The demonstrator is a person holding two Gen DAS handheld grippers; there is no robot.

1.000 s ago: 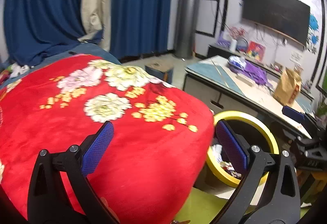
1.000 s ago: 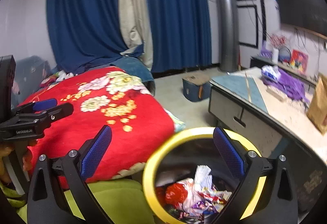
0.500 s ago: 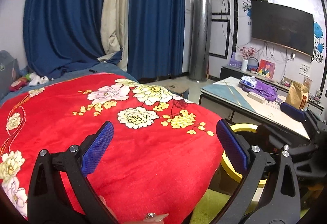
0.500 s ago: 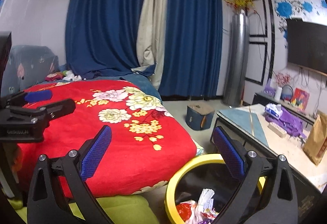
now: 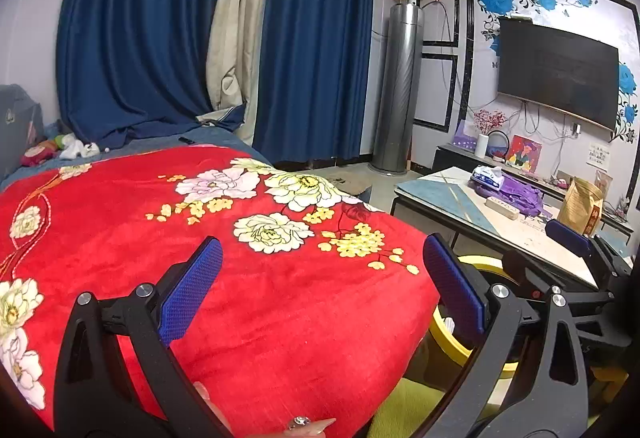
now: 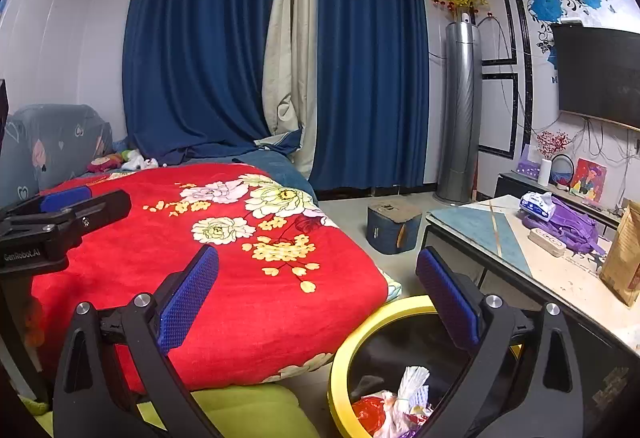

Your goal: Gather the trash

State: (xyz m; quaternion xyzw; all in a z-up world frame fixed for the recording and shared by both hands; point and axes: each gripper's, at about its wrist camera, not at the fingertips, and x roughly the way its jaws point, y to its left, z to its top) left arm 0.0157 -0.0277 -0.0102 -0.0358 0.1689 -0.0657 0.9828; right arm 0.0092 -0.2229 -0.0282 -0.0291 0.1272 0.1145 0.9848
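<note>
A yellow-rimmed trash bin [image 6: 360, 330] stands on the floor between the bed and the low table, with red and white wrappers [image 6: 394, 406] inside. In the left wrist view only part of its rim [image 5: 476, 262] shows behind the right finger. My left gripper [image 5: 320, 290] is open and empty, above the red floral blanket [image 5: 240, 278]. My right gripper [image 6: 316, 294] is open and empty, above the bin's near side. Each gripper shows in the other's view: the right gripper [image 5: 568, 238] at the right edge, the left gripper [image 6: 64, 202] at the left edge.
A low table [image 6: 480, 234] at the right holds a purple bag [image 6: 568, 226], a tissue pack [image 6: 536, 204], a white power strip [image 6: 546, 242] and a brown paper bag [image 6: 624, 258]. A blue box [image 6: 394, 226] sits on the floor. A green cushion [image 6: 240, 410] lies below.
Both grippers have tilted upward, so the views show more of the room and less of the bin. Both stay open and empty.
</note>
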